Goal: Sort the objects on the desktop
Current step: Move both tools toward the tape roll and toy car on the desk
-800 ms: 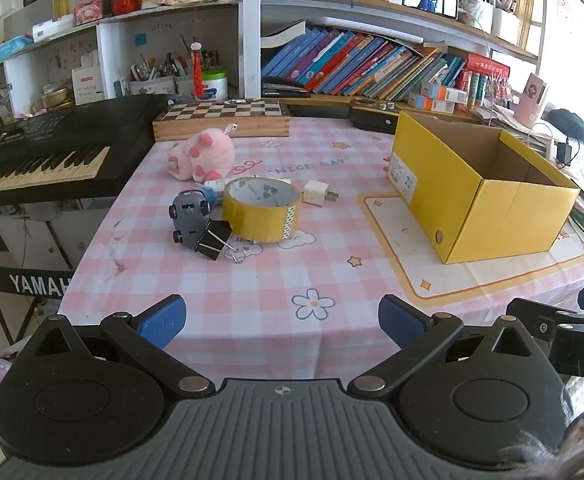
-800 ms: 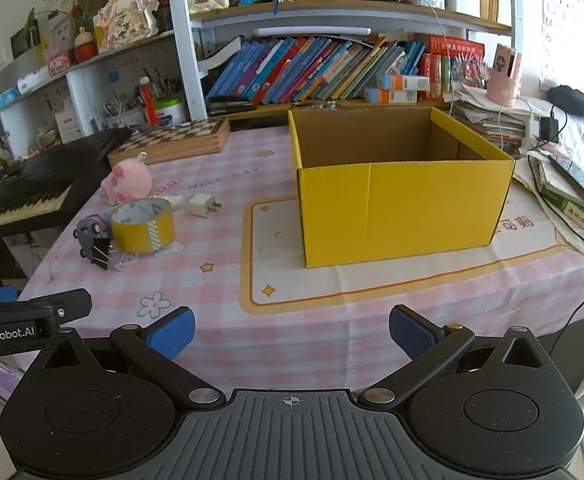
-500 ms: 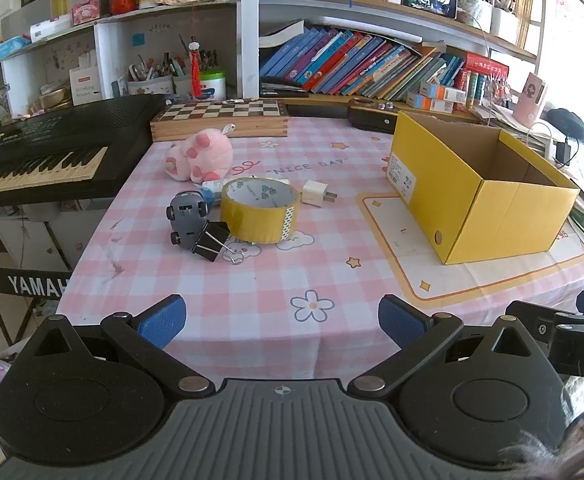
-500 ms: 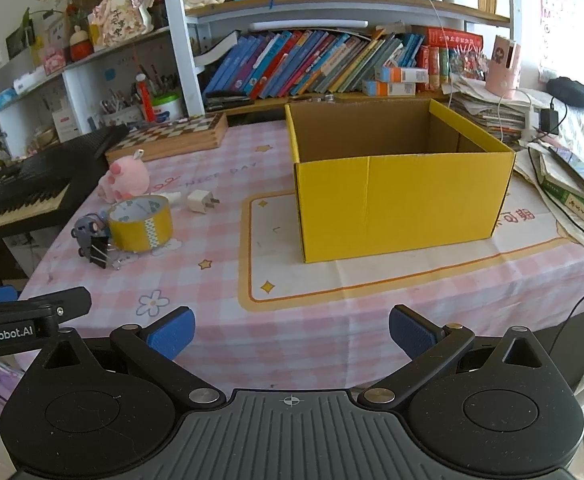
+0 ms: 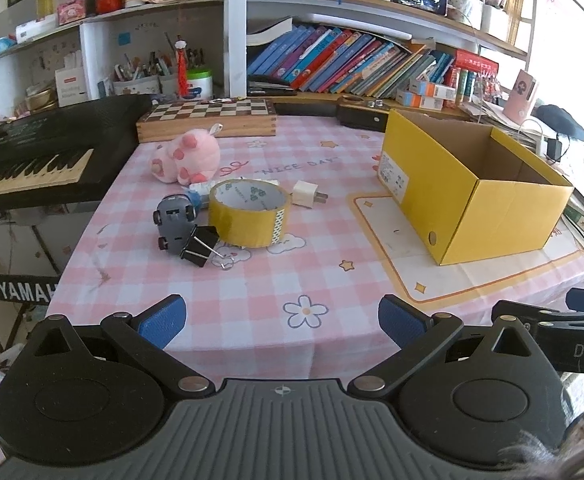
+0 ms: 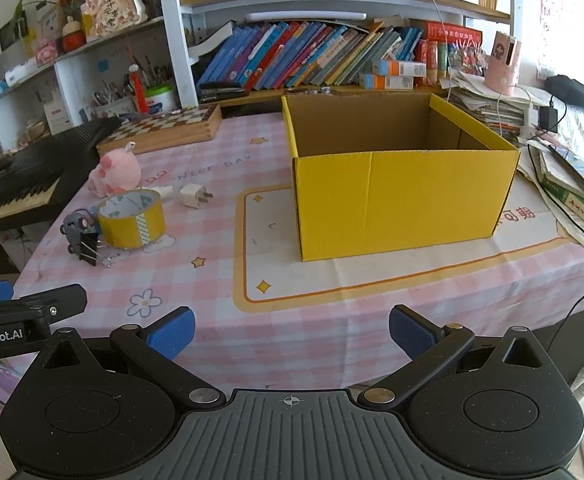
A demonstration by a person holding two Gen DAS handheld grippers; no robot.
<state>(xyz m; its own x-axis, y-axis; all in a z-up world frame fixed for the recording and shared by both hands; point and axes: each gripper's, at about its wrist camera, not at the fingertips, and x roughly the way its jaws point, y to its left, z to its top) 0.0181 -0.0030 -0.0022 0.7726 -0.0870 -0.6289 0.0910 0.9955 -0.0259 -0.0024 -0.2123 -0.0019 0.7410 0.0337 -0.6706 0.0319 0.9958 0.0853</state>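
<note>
Left wrist view: left gripper (image 5: 279, 316) empty, jaws spread wide. Tape roll (image 5: 248, 213), toy car (image 5: 175, 222), binder clip (image 5: 199, 246), plug (image 5: 307, 194) and pink plush (image 5: 187, 156) lie clustered on the table.

Right wrist view: right gripper (image 6: 291, 330) likewise wide, empty. Yellow box (image 6: 400, 196) shows nothing inside; sorting apparently not begun.
</note>
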